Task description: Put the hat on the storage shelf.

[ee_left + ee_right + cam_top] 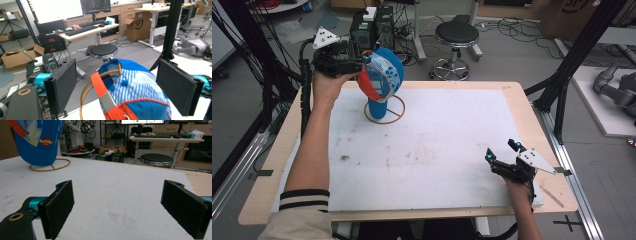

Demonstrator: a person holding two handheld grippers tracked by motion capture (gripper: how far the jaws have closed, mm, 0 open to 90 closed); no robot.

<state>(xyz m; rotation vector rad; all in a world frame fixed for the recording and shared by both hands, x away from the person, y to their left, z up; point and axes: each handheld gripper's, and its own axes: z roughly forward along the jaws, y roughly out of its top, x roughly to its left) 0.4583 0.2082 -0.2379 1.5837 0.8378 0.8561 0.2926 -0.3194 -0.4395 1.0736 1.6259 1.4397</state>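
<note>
While the blue cap [384,75] sits on a wire stand [384,111] at the desk's [522,115] far left, left tool [354,56] spreads open around it; right tool [502,151] open, near right.

Beyond my worktop [517,107], a black round stool [456,35] stands at twelve o'clock; computer towers [372,26] sit at eleven, and a cardboard box [569,15] at one o'clock.
</note>
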